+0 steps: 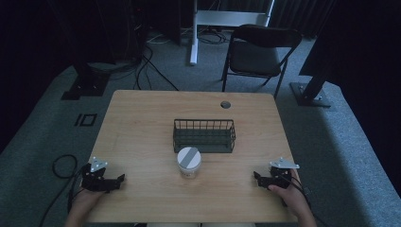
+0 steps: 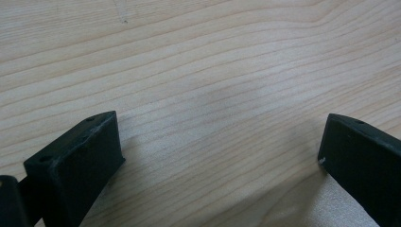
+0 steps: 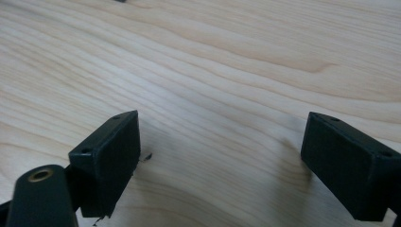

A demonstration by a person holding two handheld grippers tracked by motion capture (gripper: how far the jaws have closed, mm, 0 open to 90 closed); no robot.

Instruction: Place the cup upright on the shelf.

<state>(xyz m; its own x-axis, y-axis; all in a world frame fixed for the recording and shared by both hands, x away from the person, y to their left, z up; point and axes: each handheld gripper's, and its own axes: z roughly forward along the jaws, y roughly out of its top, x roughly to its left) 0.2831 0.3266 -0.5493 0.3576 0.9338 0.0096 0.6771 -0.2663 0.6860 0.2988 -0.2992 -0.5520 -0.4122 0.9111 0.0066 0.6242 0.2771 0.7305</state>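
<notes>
A white jar with a grey-striped lid [image 1: 189, 162] stands at the middle of the wooden table [image 1: 142, 123], just in front of a dark wire basket [image 1: 204, 135]. My left gripper [image 1: 119, 181] rests at the table's front left, pointing right, open with bare wood between its jaws [image 2: 217, 137]. My right gripper [image 1: 257, 178] rests at the front right, pointing left, also open over bare wood [image 3: 220, 137]. Both grippers lie well apart from the jar and hold nothing.
A round grommet hole [image 1: 225, 104] sits near the table's far edge. Beyond the table stand a folding chair [image 1: 257, 49] and a white desk leg [image 1: 193, 33]. Cables [image 1: 61, 165] trail on the carpet at the left.
</notes>
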